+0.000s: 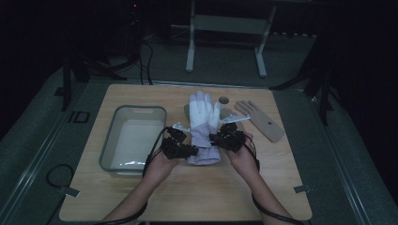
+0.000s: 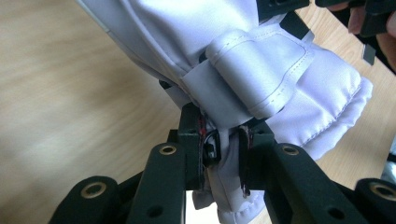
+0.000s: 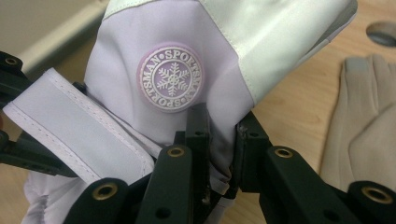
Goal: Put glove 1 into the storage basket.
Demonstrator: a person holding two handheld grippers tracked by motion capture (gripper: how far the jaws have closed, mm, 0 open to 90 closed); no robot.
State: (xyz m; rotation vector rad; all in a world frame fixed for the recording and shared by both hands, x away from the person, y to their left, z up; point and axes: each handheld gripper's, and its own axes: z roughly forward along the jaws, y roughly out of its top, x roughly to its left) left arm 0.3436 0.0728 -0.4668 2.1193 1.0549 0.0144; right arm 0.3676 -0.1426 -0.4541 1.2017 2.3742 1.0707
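1. Mid-table, between the clear tub [image 1: 133,138] on the left and the tan glove [image 1: 261,120] on the right: the white and lilac ski glove [image 1: 205,126], fingers pointing away, cuff toward the person.
2. Left gripper [image 1: 177,146]: jaws closed narrow on a fold of cuff fabric, beside the wrist strap [image 2: 254,77] and a small black buckle [image 2: 212,145].
3. Right gripper [image 1: 229,139]: jaws likewise pinched on lilac fabric just below the round snowflake badge [image 3: 171,78], on the opposite side of the cuff.
4. Likely step in hand: spreading or lifting the cuff by its two sides.
5. To do it well: keep both pinches on cloth alone, clear of the buckle and off the strap; pull evenly outward so the fabric does not slip from one pair of jaws; lift level, so the padded hem [image 2: 327,112] does not twist.
6. Risk, as a judgement: thin slippery shell fabric, easy to lose from a shallow bite; deeper grip safer than fingertip grip.
7. Edges: tub wall near the left hand [image 1: 162,165], tan glove just beside the ski glove's thumb side, small dark disc [image 1: 224,100] beyond the fingertips.
8. Open room: bare table [image 1: 202,197] toward the person and to the right front; best direction for drawing the glove back.
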